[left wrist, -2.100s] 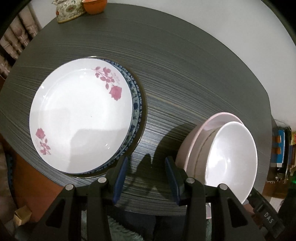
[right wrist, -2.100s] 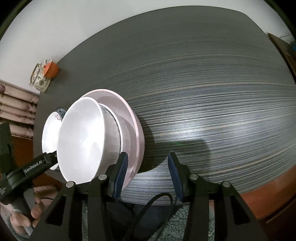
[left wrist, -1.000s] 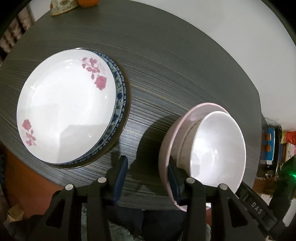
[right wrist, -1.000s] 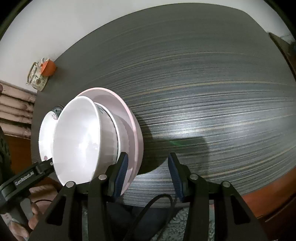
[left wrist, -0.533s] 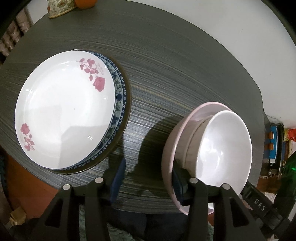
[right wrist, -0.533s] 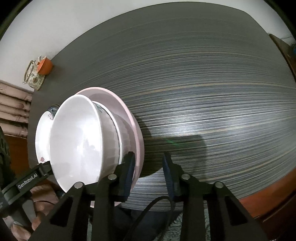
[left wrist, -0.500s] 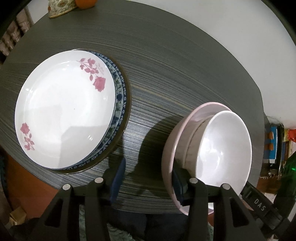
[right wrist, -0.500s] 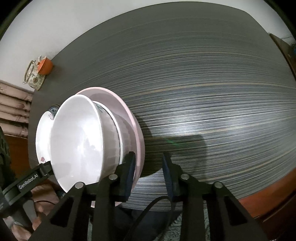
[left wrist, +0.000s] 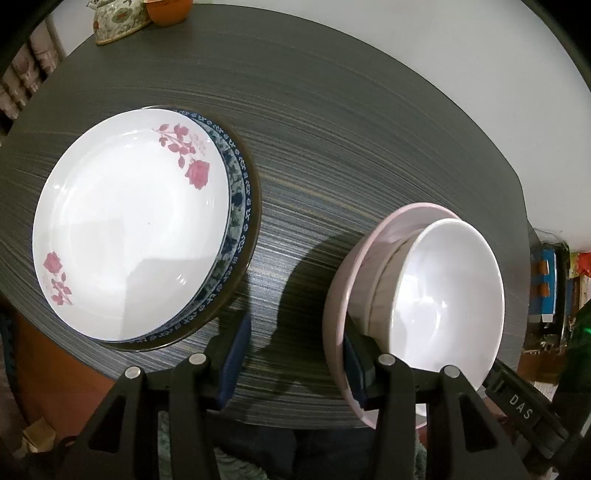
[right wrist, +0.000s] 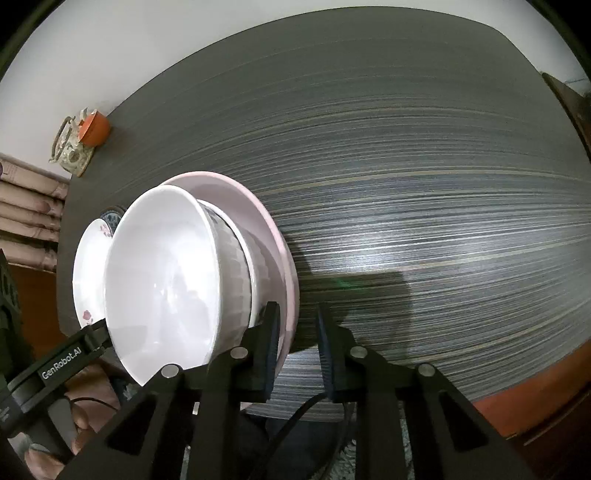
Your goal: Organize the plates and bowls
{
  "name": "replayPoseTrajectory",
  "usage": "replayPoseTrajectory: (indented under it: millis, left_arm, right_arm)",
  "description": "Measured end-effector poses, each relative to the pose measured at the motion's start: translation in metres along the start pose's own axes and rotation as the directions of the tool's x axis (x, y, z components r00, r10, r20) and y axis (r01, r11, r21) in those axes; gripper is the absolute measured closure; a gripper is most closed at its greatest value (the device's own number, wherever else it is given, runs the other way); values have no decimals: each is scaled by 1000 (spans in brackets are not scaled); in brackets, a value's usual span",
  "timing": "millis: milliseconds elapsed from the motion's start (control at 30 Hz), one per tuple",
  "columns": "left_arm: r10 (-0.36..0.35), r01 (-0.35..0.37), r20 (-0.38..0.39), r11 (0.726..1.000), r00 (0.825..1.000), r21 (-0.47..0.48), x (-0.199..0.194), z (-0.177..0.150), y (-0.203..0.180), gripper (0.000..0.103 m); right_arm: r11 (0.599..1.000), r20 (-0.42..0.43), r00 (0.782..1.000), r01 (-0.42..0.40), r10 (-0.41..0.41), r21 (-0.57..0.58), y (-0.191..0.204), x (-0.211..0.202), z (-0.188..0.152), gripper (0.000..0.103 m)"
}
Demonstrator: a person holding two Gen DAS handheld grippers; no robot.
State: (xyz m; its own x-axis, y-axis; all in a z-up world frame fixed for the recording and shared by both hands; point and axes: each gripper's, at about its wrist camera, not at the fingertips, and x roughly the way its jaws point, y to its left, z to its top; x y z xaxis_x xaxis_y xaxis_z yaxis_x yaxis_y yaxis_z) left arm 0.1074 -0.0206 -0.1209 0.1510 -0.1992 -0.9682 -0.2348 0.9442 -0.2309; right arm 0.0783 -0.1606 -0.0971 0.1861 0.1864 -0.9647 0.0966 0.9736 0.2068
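Left wrist view: a white plate (left wrist: 129,229) with pink rose sprays lies on top of a blue-patterned plate (left wrist: 240,206), the pair stacked near the table's (left wrist: 351,129) near-left edge; just beside them toward the near edge stands a stack of bowls, a plain white bowl (left wrist: 447,295) nested in a wider pale pink bowl (left wrist: 336,302); the left gripper (left wrist: 295,358) hangs over the near edge, its jaws wide apart, the right-hand one touching or just beside the pink rim, the other over bare table; a floral teapot (left wrist: 118,18) and an orange cup (left wrist: 168,11) sit at the far-left corner. The right wrist view shows what the left cannot: the right gripper (right wrist: 295,347), jaws apart but closer together, one inside the pink bowl's (right wrist: 273,236) rim and one outside it, whether they press it I cannot tell; it also shows the ribbed outer wall of the white bowl (right wrist: 162,280) and the long bare far side of the table (right wrist: 424,184).
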Motion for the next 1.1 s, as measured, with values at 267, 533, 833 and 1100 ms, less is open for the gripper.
replayPoseTrajectory:
  millis: [267, 533, 833, 1100]
  left_arm:
    - [38, -38, 24, 999, 999, 34, -3, 0, -10, 57]
    - [62, -65, 48, 996, 997, 57, -5, 3, -19, 58]
    - [48, -54, 62, 993, 997, 102, -5, 2, -36, 81]
    - [29, -38, 70, 990, 997, 133, -5, 0, -54, 97]
  right_arm:
    - [1000, 7, 1000, 16, -16, -7, 6, 1, -1, 85]
    - [999, 0, 1000, 26, -26, -19, 16, 6, 1, 87]
    - [1000, 6, 1000, 19, -19, -24, 15, 8, 1, 90]
    - [1000, 18, 1000, 2, -2, -18, 14, 7, 3, 89]
